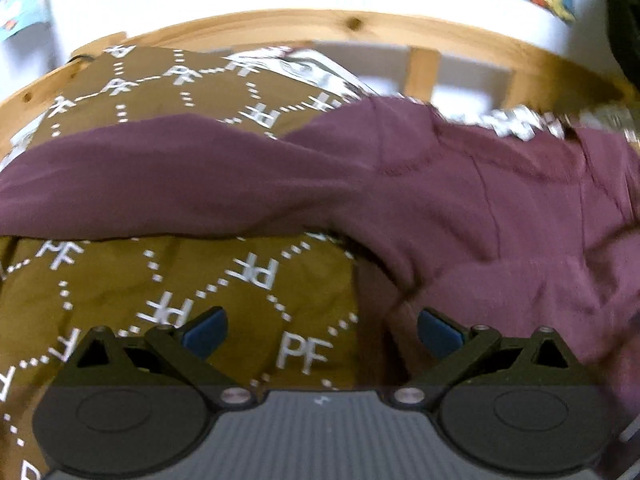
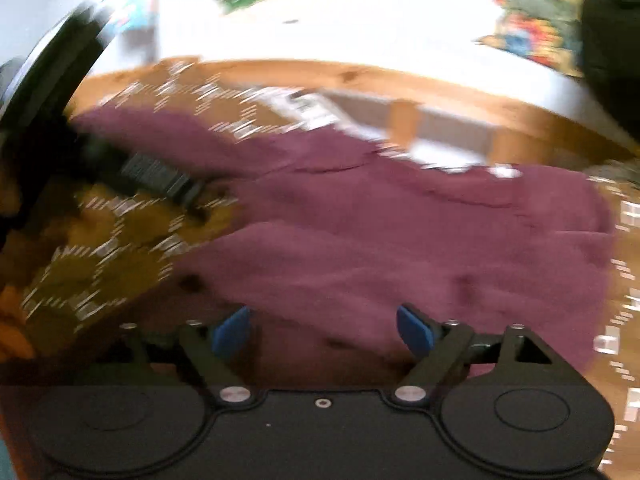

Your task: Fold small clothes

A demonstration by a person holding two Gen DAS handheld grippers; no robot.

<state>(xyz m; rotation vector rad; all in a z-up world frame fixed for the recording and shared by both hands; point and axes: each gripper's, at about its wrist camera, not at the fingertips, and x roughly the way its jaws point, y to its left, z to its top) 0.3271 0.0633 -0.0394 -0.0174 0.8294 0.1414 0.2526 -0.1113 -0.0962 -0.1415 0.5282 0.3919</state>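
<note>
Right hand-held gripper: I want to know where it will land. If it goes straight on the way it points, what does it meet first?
Most likely the maroon garment, spread on the patterned brown cover. The right hand-held gripper is open with nothing between its pads. The picture is blurred, so depth is uncertain.

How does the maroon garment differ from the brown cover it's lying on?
The maroon garment is plain, while the brown cover carries white PF letters linked by dotted lines. The garment lies on top in rumpled folds with visible seams; the cover is spread beneath it and reaches to the wooden frame. Both are soft fabric, and neither is gripped by a claw.
</note>
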